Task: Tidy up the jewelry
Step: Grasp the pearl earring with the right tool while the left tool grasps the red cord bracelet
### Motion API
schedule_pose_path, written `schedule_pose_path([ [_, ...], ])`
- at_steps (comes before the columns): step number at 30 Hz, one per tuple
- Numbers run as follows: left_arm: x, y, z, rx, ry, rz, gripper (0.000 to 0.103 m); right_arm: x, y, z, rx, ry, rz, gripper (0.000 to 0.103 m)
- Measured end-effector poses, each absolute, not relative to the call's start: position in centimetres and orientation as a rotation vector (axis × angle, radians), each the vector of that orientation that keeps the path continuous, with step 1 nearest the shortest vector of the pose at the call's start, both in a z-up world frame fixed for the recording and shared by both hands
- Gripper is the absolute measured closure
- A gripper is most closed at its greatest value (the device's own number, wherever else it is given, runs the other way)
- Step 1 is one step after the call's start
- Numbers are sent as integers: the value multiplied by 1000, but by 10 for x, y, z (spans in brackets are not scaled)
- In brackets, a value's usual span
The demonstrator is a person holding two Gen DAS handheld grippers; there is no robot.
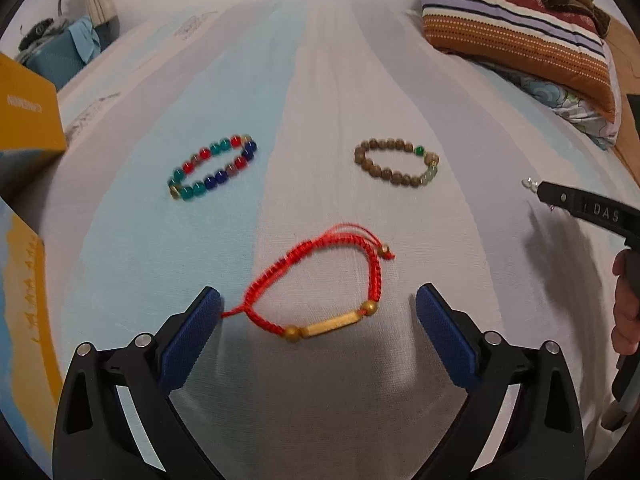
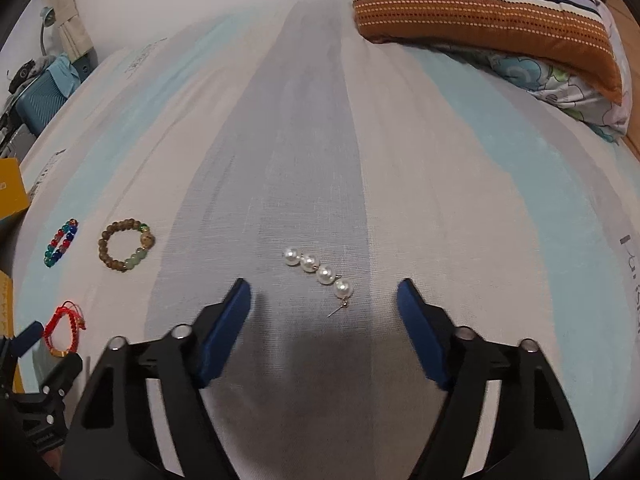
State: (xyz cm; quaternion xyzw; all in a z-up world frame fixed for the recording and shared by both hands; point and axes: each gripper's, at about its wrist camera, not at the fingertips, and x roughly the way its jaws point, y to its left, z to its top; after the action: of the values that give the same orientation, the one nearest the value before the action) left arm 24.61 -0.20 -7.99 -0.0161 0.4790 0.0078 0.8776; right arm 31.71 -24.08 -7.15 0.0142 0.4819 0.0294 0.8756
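On the striped bedsheet (image 1: pixel 320 80) lie three bracelets and one pearl earring. Farthest left, the multicoloured glass-bead bracelet (image 1: pixel 212 168) is a flattened oval whose long axis rises from lower left to upper right. Below and to its right, the red braided cord bracelet (image 1: pixel 316 284) lies flat with its gold tube bead toward the camera, that tube slanting up to the right and the cord tails pointing to the upper right. The left gripper (image 1: pixel 318 320) tilts steeply down over it, its blue pads (image 1: pixel 192 340) spread wide on either side of the cord, touching nothing, though the left pad sits just beside a loose red strand. To the right, the brown wooden-bead bracelet (image 1: pixel 396 162) forms a rounder ring, its green beads at the right end. Further right, in the right wrist view, the pearl earring (image 2: pixel 320 272) is a row of four pearls running from upper left to lower right, its thin post pointing lower left. The right gripper (image 2: pixel 324 304) angles down over it, jaws apart and clear of the pearls. One striped pillow (image 2: pixel 480 12) rests at the upper right.
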Motion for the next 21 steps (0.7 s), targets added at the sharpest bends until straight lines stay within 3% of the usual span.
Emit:
schedule_pose_path([
  [7,244,0,-79,-23,1000,19,34,326,-243,-78,38,1032,72,62],
  [15,240,-5,-78,-16,1006,4,64,326,-244,-85,35,1044,59,80],
  [20,237,-3,-76,-22,1003,-9,71,324,-243,-84,36,1040,50,92],
  [21,237,-2,-75,-26,1001,-12,79,323,-241,-84,34,1040,50,92],
])
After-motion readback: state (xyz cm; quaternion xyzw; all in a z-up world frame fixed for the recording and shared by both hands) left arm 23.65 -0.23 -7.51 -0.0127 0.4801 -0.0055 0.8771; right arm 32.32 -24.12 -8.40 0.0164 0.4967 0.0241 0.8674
